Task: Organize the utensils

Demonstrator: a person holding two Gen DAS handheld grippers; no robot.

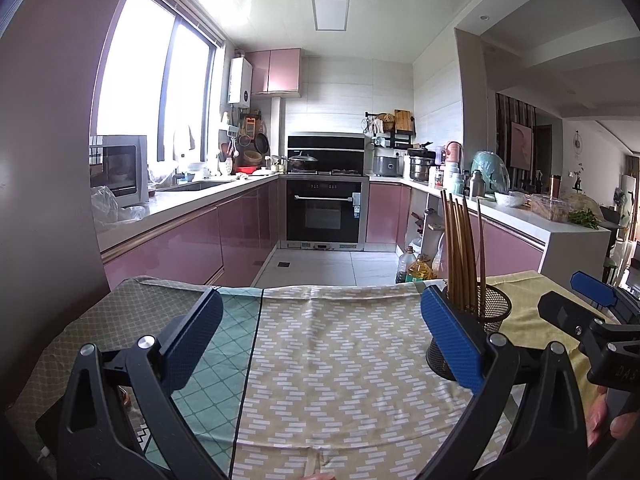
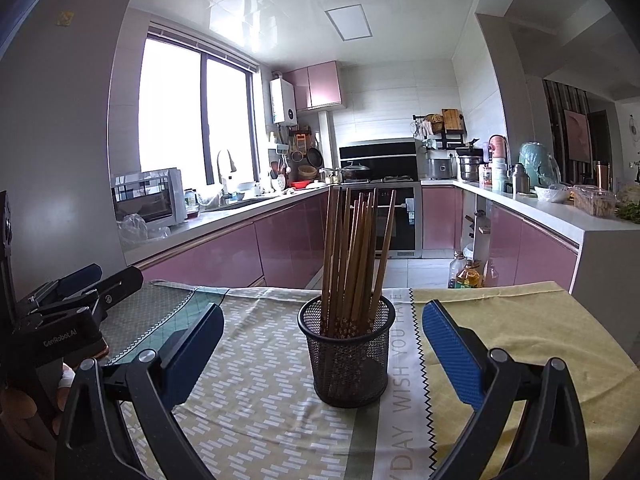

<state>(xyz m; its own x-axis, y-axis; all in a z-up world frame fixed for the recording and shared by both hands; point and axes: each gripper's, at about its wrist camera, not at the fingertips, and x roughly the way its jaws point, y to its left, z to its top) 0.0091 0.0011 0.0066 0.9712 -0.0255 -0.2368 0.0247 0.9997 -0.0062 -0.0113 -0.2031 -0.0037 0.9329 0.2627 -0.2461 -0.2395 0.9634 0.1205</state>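
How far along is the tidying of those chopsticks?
It looks about done: the chopsticks stand together in the mesh holder on the tablecloth. Both the left tongs and right tongs are open and empty. No loose utensils show.

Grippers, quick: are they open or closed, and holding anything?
Left gripper: open, holding nothing.
Right gripper: open, holding nothing; the chopsticks stand in the mesh cup ahead of it.
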